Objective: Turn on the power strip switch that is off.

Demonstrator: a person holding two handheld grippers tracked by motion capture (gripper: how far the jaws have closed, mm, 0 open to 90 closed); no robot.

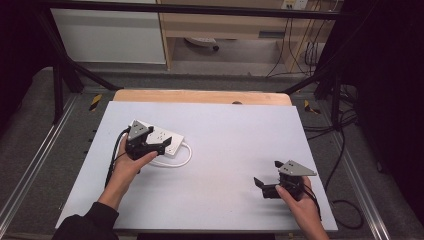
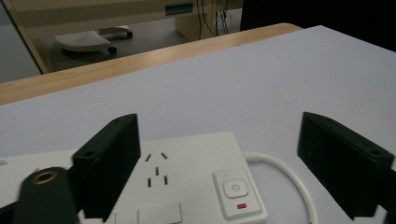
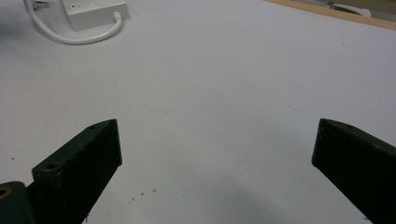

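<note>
Your white power strip (image 1: pixel 162 140) lies flat on the pale grey bench (image 1: pixel 225 150), in its left half, with its long axis running slantwise from far left to near right. In the left gripper view its top face (image 2: pixel 187 172) shows a group of socket slots (image 2: pixel 156 170), and next to them a square push switch (image 2: pixel 236 189) with a small red mark just beneath it. A white cord (image 1: pixel 182 157) leaves the switch end, curves out across the bench and loops back along the strip's near side.
</note>
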